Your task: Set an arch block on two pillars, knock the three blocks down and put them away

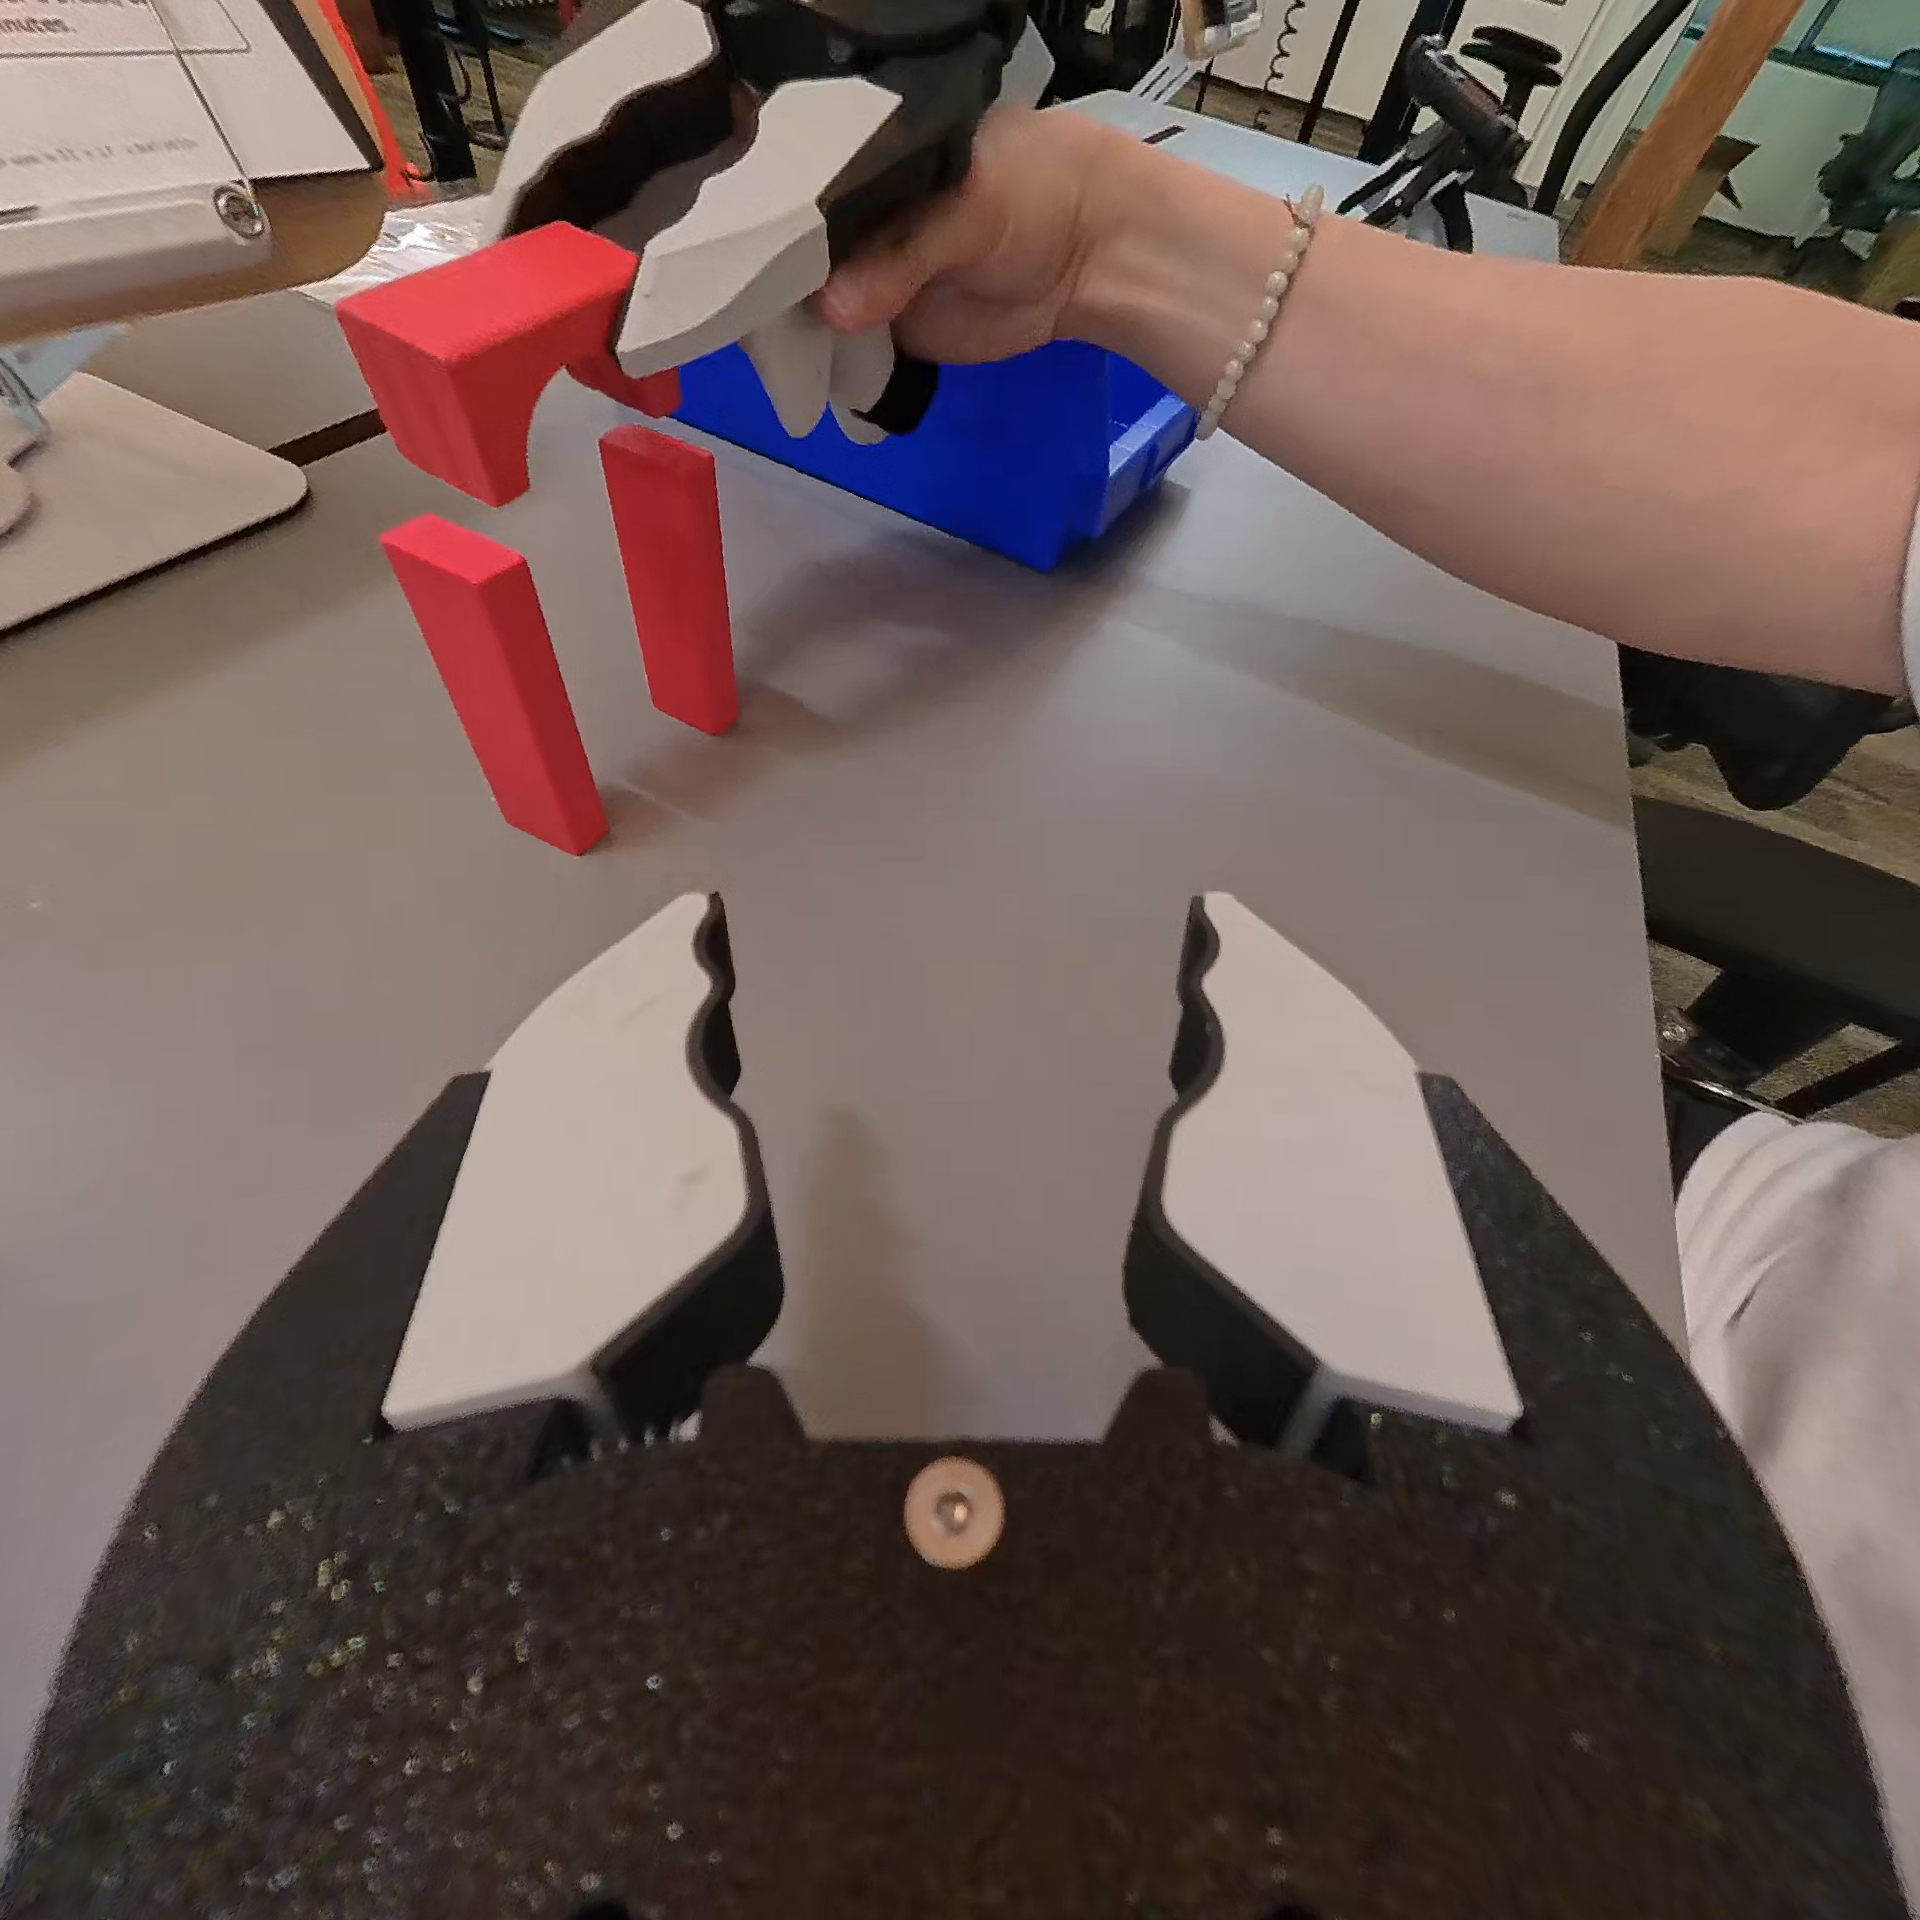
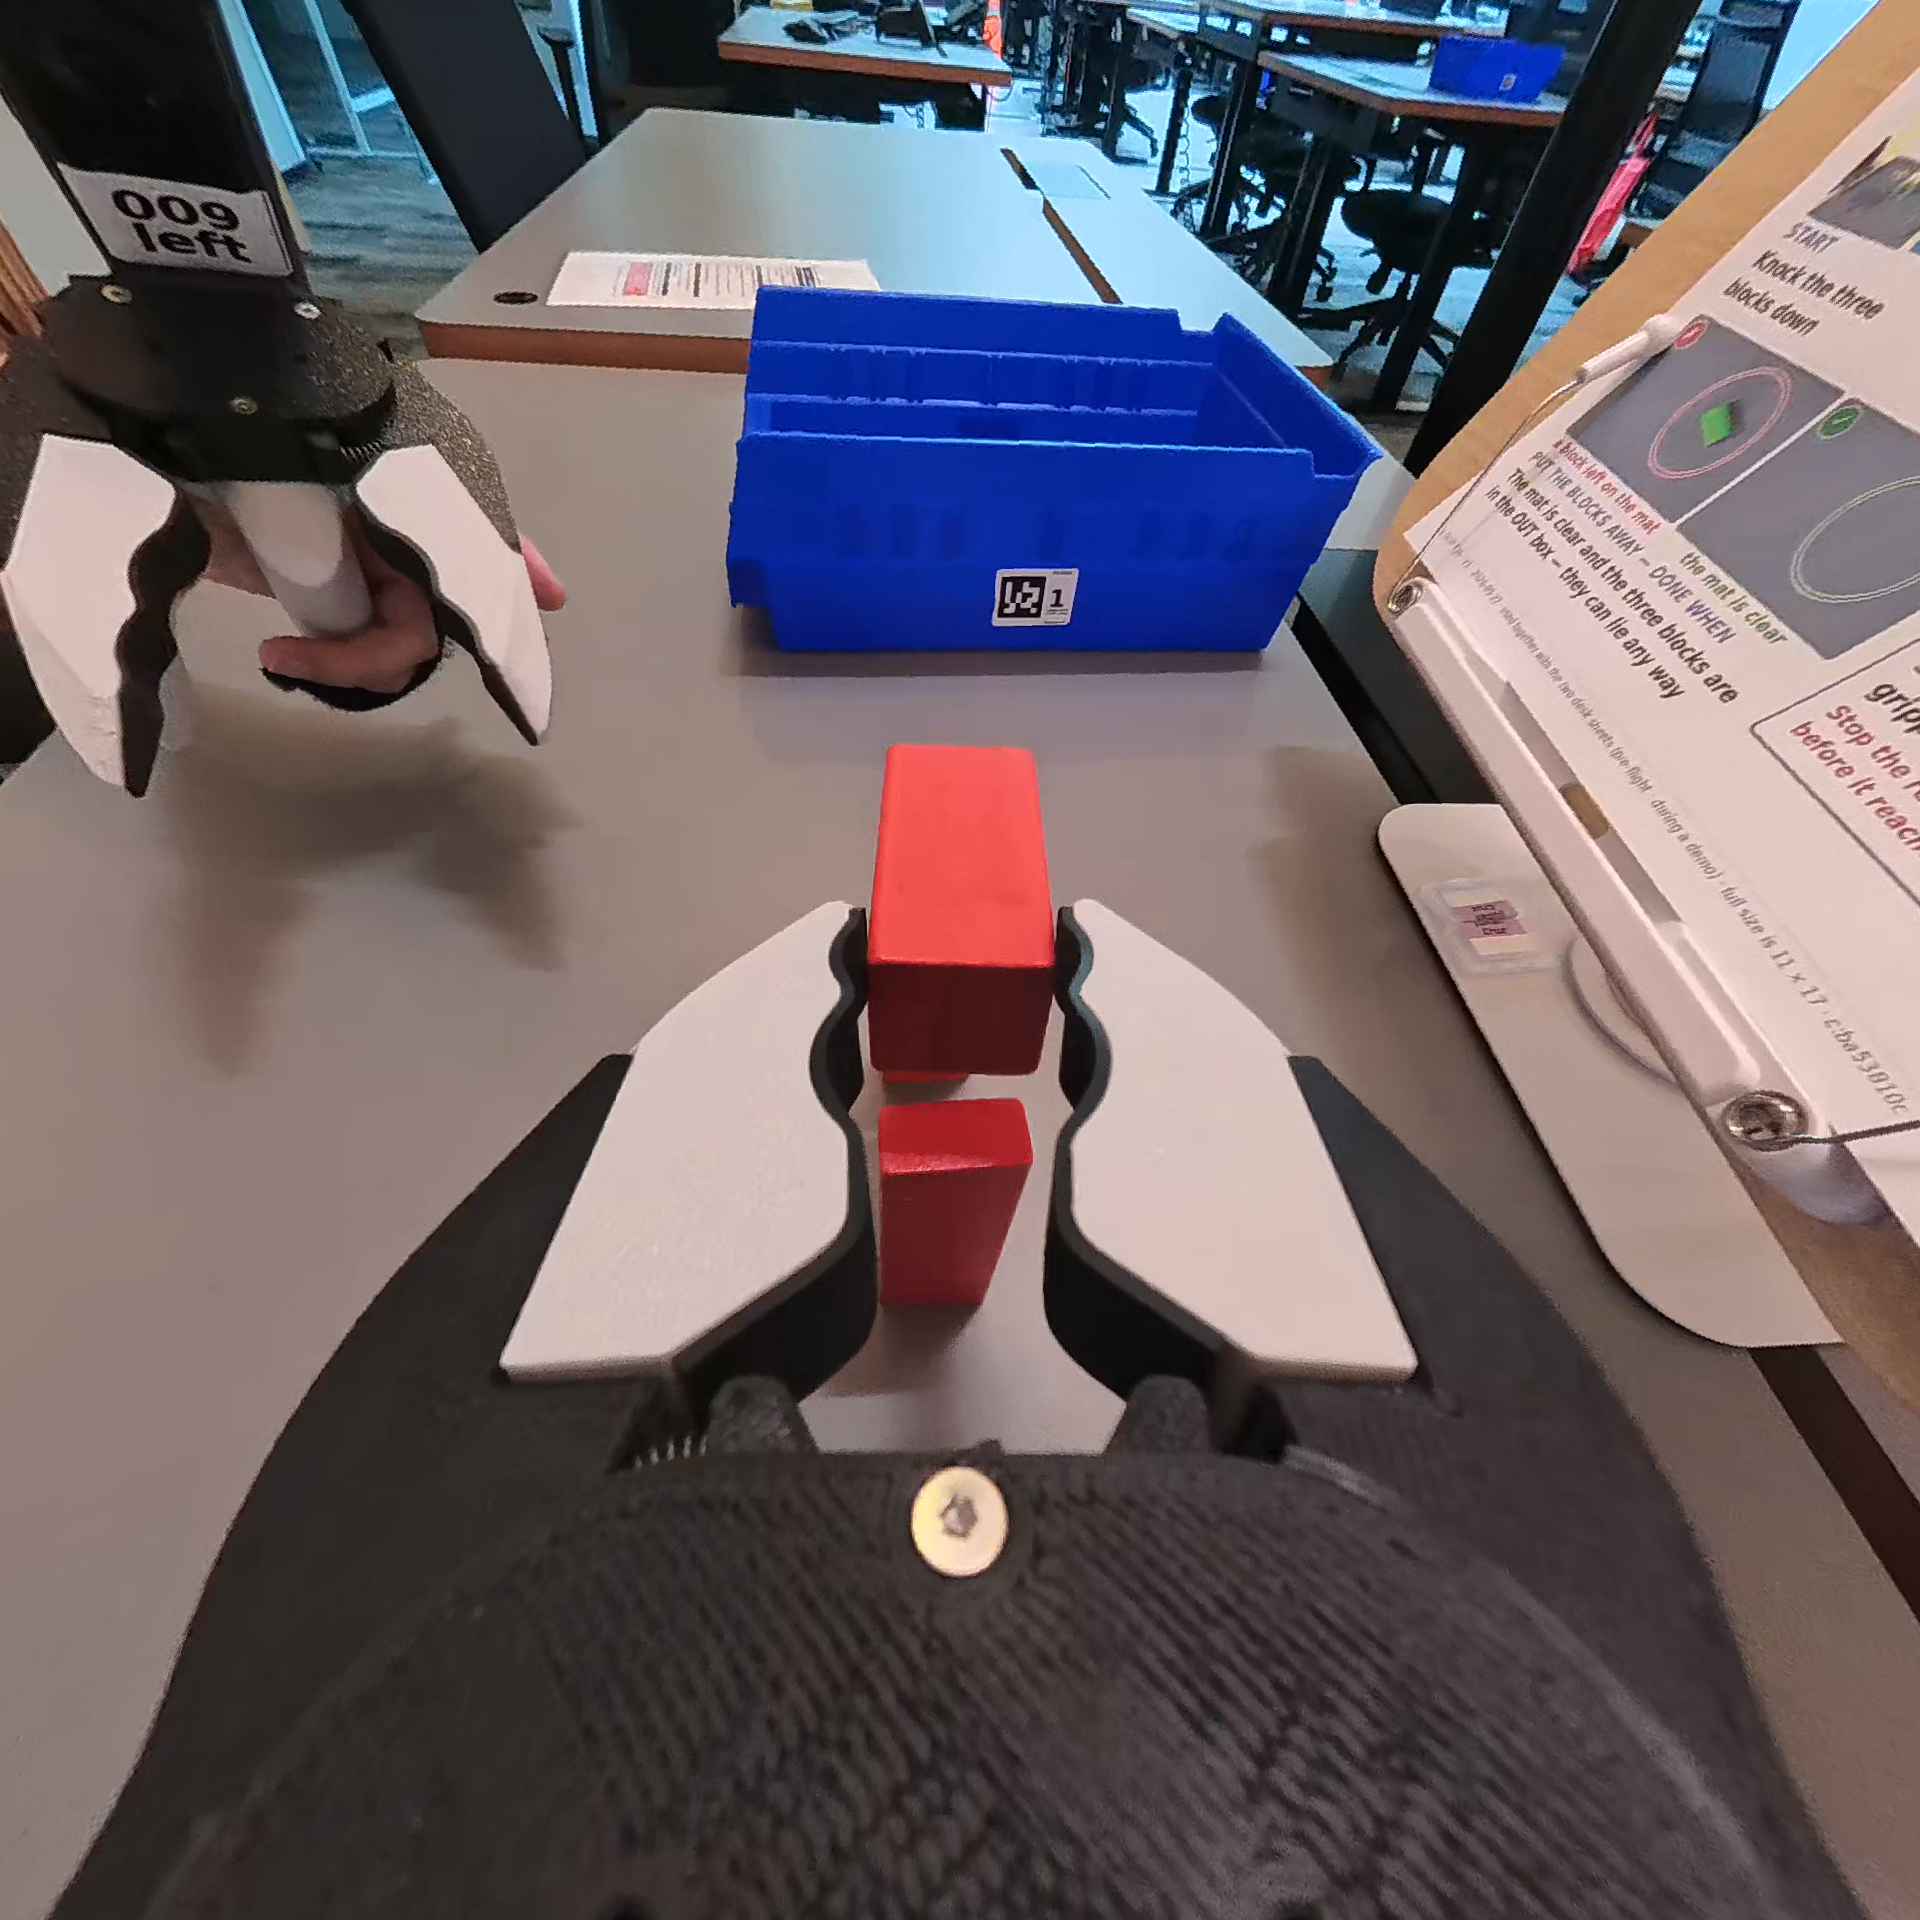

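Observation:
My right gripper point(image 2: 958, 925) is shut on a red arch-shaped block point(image 2: 956, 831) and holds it in the air. In the left wrist view the right gripper point(image 1: 571, 275) keeps the arch block point(image 1: 468, 343) just above two upright red blocks point(image 1: 499, 686) point(image 1: 670, 582), with a small gap. One upright block point(image 2: 951, 1195) shows below my right gripper's jaws; the arch mostly hides the other. My left gripper point(image 1: 956, 914) is open and empty over the bare grey table point(image 1: 1039, 727). It also shows in the right wrist view point(image 2: 332, 748), off to the left of the blocks.
An open blue bin point(image 2: 1018, 540) stands behind the blocks, also in the left wrist view point(image 1: 987, 468). An instruction board on a white stand point(image 2: 1662, 623) rises at the right edge, its base point(image 2: 1507, 1039) on the table. Other tables and chairs stand beyond.

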{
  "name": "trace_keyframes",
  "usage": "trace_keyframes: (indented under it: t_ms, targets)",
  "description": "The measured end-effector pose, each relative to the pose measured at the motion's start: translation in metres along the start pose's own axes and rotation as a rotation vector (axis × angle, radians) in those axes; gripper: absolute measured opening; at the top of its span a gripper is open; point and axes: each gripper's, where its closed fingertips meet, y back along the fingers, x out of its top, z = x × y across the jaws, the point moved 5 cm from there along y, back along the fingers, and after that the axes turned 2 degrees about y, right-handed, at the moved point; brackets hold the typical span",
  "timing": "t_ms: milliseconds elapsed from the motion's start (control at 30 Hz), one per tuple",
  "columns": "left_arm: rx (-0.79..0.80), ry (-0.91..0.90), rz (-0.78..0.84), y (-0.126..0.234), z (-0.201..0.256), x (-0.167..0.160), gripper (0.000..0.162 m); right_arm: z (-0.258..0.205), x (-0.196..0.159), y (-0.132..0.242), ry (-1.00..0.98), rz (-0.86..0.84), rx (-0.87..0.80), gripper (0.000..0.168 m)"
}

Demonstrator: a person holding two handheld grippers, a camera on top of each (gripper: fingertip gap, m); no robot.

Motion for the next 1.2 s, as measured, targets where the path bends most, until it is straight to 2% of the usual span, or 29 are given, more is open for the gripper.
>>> trace_keyframes:
  t_ms: [133, 300, 433, 700, 933, 1200]
  targets:
    - [0.036, -0.013, 0.019, -0.005, -0.009, 0.005, 0.081, -0.001, 0.001, 0.001, 0.012, 0.008, 0.000, 0.035]
    - [0.153, -0.161, -0.019, -0.020, -0.049, 0.017, 0.086, 0.001, 0.004, 0.001, 0.012, 0.013, 0.001, 0.035]
    - [0.201, -0.283, -0.065, -0.039, -0.077, 0.023, 0.082, 0.000, 0.004, 0.002, 0.004, 0.044, 0.003, 0.035]
    - [0.044, -0.349, -0.110, -0.078, -0.108, 0.024, 0.069, -0.002, 0.005, 0.007, 0.003, 0.067, 0.019, 0.035]
    - [-0.075, -0.327, -0.119, -0.090, -0.126, 0.016, 0.065, -0.002, 0.009, 0.011, 0.013, 0.087, 0.040, 0.035]
    - [-0.132, -0.353, -0.165, -0.101, -0.132, 0.013, 0.047, -0.001, 0.007, 0.008, 0.009, 0.093, 0.052, 0.035]
